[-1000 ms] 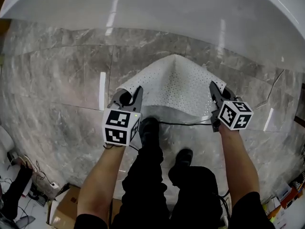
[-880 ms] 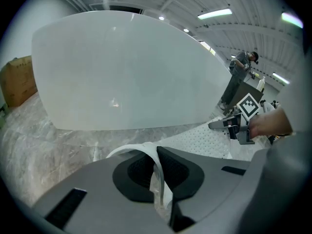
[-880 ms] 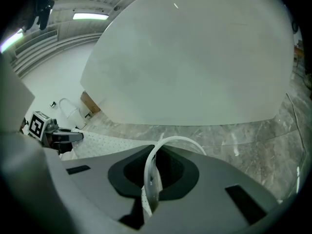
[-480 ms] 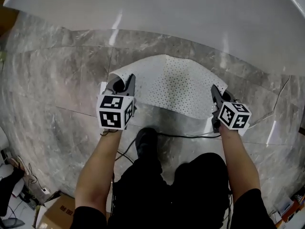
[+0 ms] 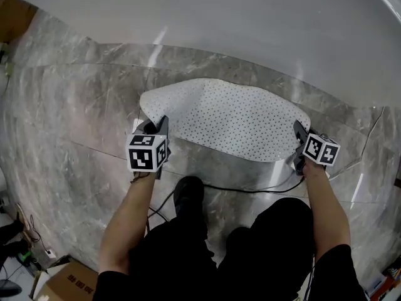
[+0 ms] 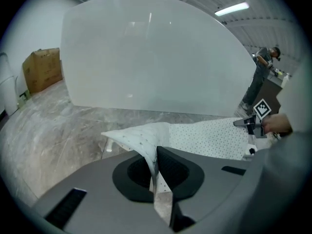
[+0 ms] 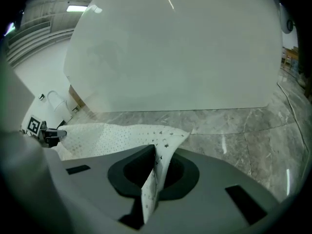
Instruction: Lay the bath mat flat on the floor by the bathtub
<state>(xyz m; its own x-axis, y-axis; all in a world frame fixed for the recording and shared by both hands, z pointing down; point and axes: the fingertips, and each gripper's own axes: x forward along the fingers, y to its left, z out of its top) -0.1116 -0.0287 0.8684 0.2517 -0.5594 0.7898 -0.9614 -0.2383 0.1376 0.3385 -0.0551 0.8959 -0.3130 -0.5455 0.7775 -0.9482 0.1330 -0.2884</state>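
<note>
- A cardboard box (image 5: 61, 283) sits at the lower left edge of the head view, on the floor behind the person. What it holds cannot be made out. The left gripper view shows another cardboard box (image 6: 43, 71) standing by the far wall, and its contents cannot be seen either.
- The left gripper (image 5: 151, 126) is clenched on the left near corner of the bath mat (image 5: 232, 116). In its own view a thin fold of the dotted white sheet runs down between the closed jaws (image 6: 156, 168).
- The bath mat lies spread on the grey marble floor (image 5: 75, 105), long side along the bathtub (image 5: 250, 24). It is near the tub's white outer wall without touching it, and a strip of marble shows between them. Only its two near corners are lifted.
- The bathtub shows only its outer wall in all views, so its inside cannot be seen.
- A black cable (image 5: 250, 189) trails across the floor just in front of the mat's near edge, beside the person's shoe (image 5: 188, 192).
- The right gripper (image 5: 297, 132) is clamped on the right near corner, where the mat's edge stands pinched upright between its jaws (image 7: 155, 165).
</note>
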